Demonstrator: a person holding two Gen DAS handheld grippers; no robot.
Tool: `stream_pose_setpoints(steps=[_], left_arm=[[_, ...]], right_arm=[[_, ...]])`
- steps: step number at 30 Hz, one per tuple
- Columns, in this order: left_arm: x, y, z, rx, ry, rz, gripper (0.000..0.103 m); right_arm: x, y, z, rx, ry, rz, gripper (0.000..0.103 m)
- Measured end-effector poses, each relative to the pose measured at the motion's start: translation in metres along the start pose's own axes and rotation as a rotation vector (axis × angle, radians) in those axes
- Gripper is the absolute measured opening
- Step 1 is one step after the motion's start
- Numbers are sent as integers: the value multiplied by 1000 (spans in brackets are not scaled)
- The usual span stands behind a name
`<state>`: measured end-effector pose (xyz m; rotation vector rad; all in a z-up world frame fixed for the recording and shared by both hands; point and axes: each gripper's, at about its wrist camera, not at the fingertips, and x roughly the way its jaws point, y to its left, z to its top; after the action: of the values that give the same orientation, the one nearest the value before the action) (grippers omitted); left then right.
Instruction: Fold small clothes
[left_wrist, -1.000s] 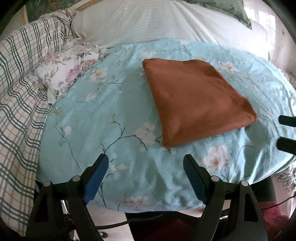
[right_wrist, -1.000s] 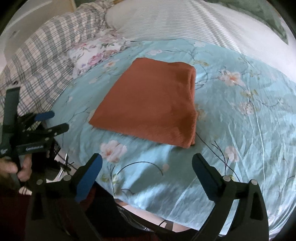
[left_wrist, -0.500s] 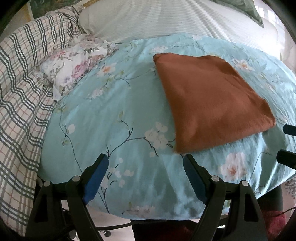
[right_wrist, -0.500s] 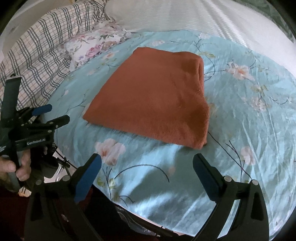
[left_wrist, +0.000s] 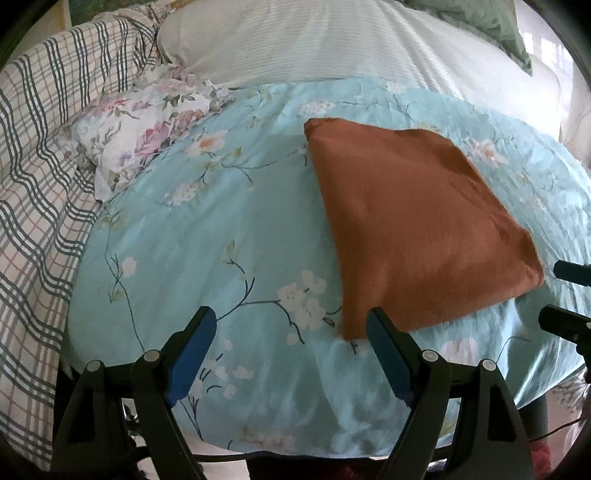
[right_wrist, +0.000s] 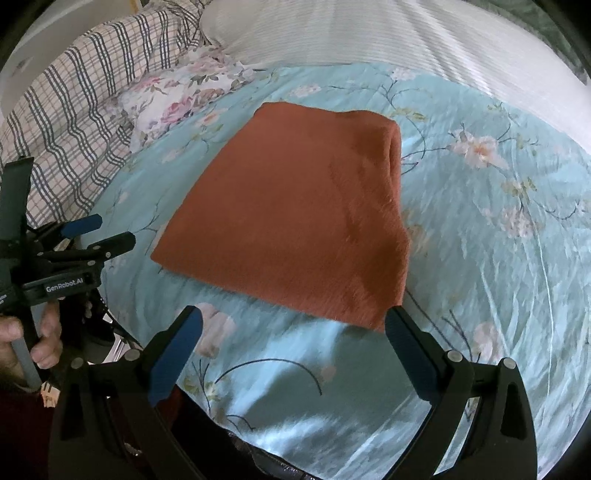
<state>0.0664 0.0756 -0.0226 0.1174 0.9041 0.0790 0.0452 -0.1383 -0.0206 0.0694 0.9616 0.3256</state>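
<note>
One folded rust-brown cloth (left_wrist: 413, 221) lies centre-right of the frame on one light-blue floral sheet (left_wrist: 207, 258). Two grippers hover at its near edge: left gripper (left_wrist: 291, 328) and right gripper (right_wrist: 295, 325), both spread wide, holding nothing.

The only legible lettering is "GenRobot.AI", printed white on the black body of the left tongs (right_wrist: 99, 232).

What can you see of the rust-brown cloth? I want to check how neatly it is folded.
The rust-brown cloth is a plain, slightly fuzzy fabric folded into a flat, roughly square stack. Its rounded fold runs along the right side, where layers show. It lies flat on the blue floral bedspread with straight edges and no loose parts. Neither the left gripper nor the right gripper touches it; both are open.
</note>
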Motion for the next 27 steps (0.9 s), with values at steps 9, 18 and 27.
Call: stream_pose_setpoints(steps=[9,18,27], left_arm=[[-7,-9,4,13,-24,0,84],[-6,-16,2,46,-25,19,84],[-5,-15,3,49,-27,13,84]], right_arm=[[0,-1,14,-20,-12,-3,99],[3,1,11,-28,1,4,99],[1,-3,9,-18,1,1,99]])
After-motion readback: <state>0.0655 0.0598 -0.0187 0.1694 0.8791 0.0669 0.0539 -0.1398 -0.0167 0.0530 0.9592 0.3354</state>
